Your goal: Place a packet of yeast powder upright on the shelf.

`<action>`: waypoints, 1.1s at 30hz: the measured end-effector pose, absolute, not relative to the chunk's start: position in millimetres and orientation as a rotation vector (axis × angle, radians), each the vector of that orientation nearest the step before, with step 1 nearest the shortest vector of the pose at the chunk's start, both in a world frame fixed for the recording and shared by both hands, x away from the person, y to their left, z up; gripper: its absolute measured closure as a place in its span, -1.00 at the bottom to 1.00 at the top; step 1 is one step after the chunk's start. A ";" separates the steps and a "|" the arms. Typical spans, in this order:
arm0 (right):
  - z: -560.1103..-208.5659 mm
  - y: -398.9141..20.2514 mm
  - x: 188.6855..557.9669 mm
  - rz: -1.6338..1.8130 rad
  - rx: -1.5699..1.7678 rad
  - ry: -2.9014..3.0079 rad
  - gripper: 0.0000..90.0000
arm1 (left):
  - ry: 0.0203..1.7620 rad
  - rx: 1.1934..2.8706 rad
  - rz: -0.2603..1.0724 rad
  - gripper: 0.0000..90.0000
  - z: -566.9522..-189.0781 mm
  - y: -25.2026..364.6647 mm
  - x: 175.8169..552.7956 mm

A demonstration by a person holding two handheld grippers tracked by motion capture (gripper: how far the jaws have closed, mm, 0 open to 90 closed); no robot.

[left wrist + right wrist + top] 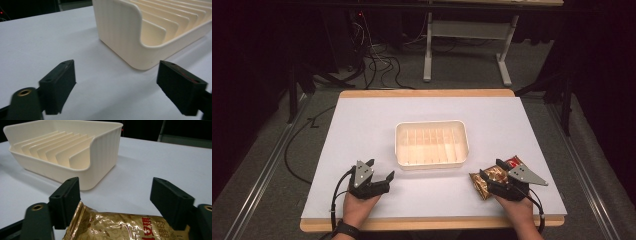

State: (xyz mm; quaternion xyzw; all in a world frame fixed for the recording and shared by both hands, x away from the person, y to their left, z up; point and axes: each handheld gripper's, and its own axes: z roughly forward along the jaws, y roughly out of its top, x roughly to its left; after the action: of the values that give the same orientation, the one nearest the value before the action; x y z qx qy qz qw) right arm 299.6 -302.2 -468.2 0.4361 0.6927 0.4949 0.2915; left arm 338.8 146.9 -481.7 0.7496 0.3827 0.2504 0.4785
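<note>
Your white counter (362, 130) carries a cream slotted tray (432, 143) at its middle, its upright dividers bare. Near the right front edge lies a gold foil snack packet (486, 181), with a red packet (513, 162) just beside it on the far side. Your right tongs (122, 200) sit over the gold packet, jaws spread wide on either side, not pressing it. Your left tongs (122, 87) rest at near left, jaws apart on nothing, pointing toward the tray.
</note>
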 end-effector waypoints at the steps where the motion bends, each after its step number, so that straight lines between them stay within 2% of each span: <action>1: -467.2 -303.6 299.4 1.332 1.159 1.845 -0.50 | 0.935 1.831 0.608 -0.70 -481.6 147.0 338.8; 5: -464.4 -305.7 298.7 1.353 1.151 1.840 -0.63 | 0.931 1.829 0.604 -0.69 -481.8 147.2 338.6; 13: -464.6 -303.4 303.8 1.310 1.179 1.881 -0.63 | 0.914 1.830 0.592 -0.65 -482.0 148.1 338.2; 19: -461.3 -305.7 305.3 1.294 1.177 1.906 -0.42 | 0.899 1.814 0.523 -0.53 -482.4 152.2 340.3; 21: -459.4 -310.5 302.0 1.320 1.161 1.903 -0.21 | 0.914 1.815 0.489 -0.53 -482.4 154.1 342.8; 22: -459.4 -310.5 302.0 1.320 1.161 1.903 -0.21 | 0.924 1.806 0.472 -0.53 -482.5 155.7 343.7; 23: -459.1 -314.9 299.9 1.321 1.166 1.891 -0.12 | 0.933 1.791 0.495 -0.53 -482.5 156.2 342.2; 27: -457.5 -329.0 296.2 1.370 1.272 1.844 -0.12 | 0.921 1.782 0.567 -0.48 -482.2 152.9 337.3; 33: -456.5 -348.4 290.9 1.327 1.341 1.799 -0.21 | 0.951 1.800 0.552 -0.47 -482.1 152.3 340.3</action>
State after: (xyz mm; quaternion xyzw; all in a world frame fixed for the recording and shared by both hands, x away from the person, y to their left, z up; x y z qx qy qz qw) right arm 290.9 -348.4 -456.5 0.4962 0.6656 0.4909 0.2643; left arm 340.3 152.3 -482.1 0.7423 0.3921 0.2277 0.4933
